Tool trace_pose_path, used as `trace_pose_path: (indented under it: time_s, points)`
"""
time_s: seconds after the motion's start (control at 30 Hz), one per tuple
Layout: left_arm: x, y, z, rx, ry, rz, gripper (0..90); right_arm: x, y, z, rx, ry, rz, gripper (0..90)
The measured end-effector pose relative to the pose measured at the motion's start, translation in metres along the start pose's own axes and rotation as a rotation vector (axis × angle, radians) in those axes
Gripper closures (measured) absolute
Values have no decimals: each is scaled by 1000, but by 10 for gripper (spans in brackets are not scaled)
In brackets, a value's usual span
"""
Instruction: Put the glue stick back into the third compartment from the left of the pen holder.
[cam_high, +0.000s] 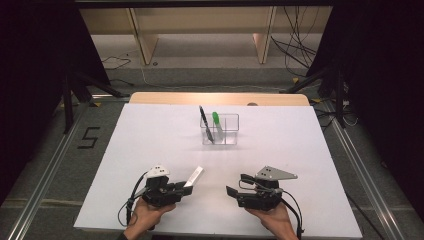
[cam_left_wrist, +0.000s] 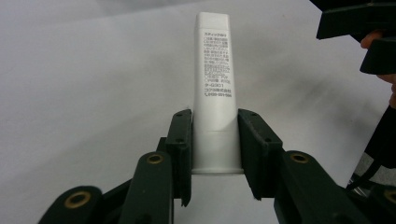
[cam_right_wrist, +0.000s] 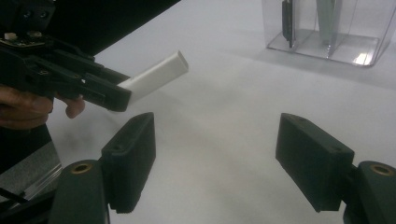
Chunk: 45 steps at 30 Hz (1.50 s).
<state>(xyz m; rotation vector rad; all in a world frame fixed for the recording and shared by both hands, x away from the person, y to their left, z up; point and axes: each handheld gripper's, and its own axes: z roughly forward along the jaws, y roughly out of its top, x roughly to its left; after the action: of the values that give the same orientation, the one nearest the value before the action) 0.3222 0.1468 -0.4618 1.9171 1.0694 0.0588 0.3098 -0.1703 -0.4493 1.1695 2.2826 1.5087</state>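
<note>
High view: left gripper (cam_high: 186, 188) at the 7 o'clock part of the white table (cam_high: 150, 135), held in a hand (cam_high: 146, 216); right gripper (cam_high: 231, 192) at 5 o'clock, held in the other hand (cam_high: 274, 221).

Item: white stick tube (cam_high: 194, 177), flat-sided, printed text on one face. Position: its near end sits between the left gripper's jaws, which are clamped on it from both sides; the rest projects past the fingertips toward 1 o'clock. Long axis: runs from 7 o'clock to 1 o'clock across the table, free end raised and pointing toward the organiser.

Left gripper view: stick tube (cam_left_wrist: 214, 93) stands straight along the jaw line, base end at 6 o'clock between the pads (cam_left_wrist: 181, 144), capped end at 12 o'clock. The pads press its two narrow sides.

Right gripper view: the jaws stand wide apart, with bare table (cam_right_wrist: 219, 140) between them. The stick tube (cam_right_wrist: 156, 76) lies at 10 o'clock of these jaws, well apart from them, slanting up to the right out of the left gripper (cam_right_wrist: 122, 95).

Also present: clear compartment organiser (cam_high: 227, 131) at 12 o'clock on the table, holding a black pen (cam_high: 206, 124) and a green-capped marker (cam_high: 217, 121), both upright and leaning.
</note>
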Motion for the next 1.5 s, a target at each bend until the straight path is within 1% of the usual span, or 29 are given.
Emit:
trace_pose_path:
  time_s: [0.03, 0.1, 0.17, 0.2, 0.23, 0.37, 0.4, 0.43, 0.5, 0.53, 0.57, 0.63, 0.67, 0.7, 0.8, 0.87, 1.0, 1.03, 1.07, 1.1, 1.13, 1.17, 1.23, 1.3, 1.33, 1.37, 1.4, 1.43, 1.5]
  points:
    - [-1, 1, 1, 3, -4, 4, 670, 2, 1, -1, -3, -3, -16, 295]
    - [-3, 3, 3, 19, -14, 10, 670, 3, 1, -1, -3, -5, -22, 295]
    - [-4, 5, 5, 34, -41, 10, 670, 7, 3, -3, -9, -4, -61, 294]
    - [-4, 6, 5, 39, -54, 13, 670, 7, 3, -3, -9, -4, -61, 294]
    - [-6, 8, 6, 42, -60, 15, 670, 9, 3, -3, -9, -6, -75, 294]
    - [-10, 14, 9, 81, -79, 42, 670, 16, 5, -5, -12, -18, -147, 288]
    - [-11, 16, 10, 93, -85, 51, 670, 20, 6, -6, -9, -30, -201, 285]
    - [-12, 18, 10, 101, -87, 59, 670, 20, 6, -6, -9, -30, -201, 285]
    - [-15, 23, 12, 126, -93, 78, 670, 25, 5, -6, -12, -46, -254, 283]
    - [-16, 24, 13, 132, -93, 85, 670, 28, 5, -7, -20, -64, -286, 283]
    - [-17, 27, 15, 146, -100, 92, 670, 29, 4, -7, -23, -67, -304, 283]
    - [-18, 31, 16, 167, -113, 102, 670, 33, 3, -7, -15, -67, -358, 283]
    - [-19, 34, 17, 175, -115, 108, 670, 39, 2, -7, -9, -92, -429, 284]
    - [-20, 36, 18, 185, -120, 117, 670, 39, 2, -7, -9, -92, -429, 284]
    - [-23, 43, 21, 216, -140, 138, 669, 47, 0, -6, -4, -116, -514, 284]
    - [-24, 47, 24, 237, -143, 153, 670, 53, -1, -4, -2, -152, -590, 285]
    - [-28, 52, 28, 264, -165, 166, 669, 60, -5, 0, 6, -208, -703, 291]
    - [-28, 54, 28, 272, -167, 168, 669, 61, -6, 1, 11, -219, -727, 293]
    - [-28, 55, 28, 286, -166, 179, 669, 63, -9, 4, 31, -247, -770, 295]
    - [-29, 56, 29, 292, -168, 182, 669, 63, -9, 4, 31, -247, -770, 295]
    - [-29, 58, 29, 301, -171, 195, 670, 63, -10, 6, 37, -261, -793, 297]
    - [-30, 59, 30, 302, -174, 190, 669, 64, -12, 7, 42, -275, -816, 299]
    - [-32, 60, 31, 318, -181, 199, 669, 67, -15, 9, 54, -300, -856, 305]
    - [-34, 61, 33, 332, -186, 204, 669, 69, -17, 12, 58, -333, -907, 310]
    - [-35, 62, 34, 343, -190, 210, 669, 71, -20, 14, 70, -355, -961, 320]
    - [-36, 62, 35, 347, -190, 215, 669, 71, -20, 14, 70, -355, -961, 320]
    - [-38, 62, 36, 354, -192, 215, 669, 72, -21, 15, 72, -368, -981, 327]
    - [-39, 62, 37, 360, -193, 223, 669, 74, -22, 16, 76, -380, -992, 333]
    - [-41, 63, 39, 363, -201, 225, 670, 75, -24, 20, 84, -395, -1018, 350]
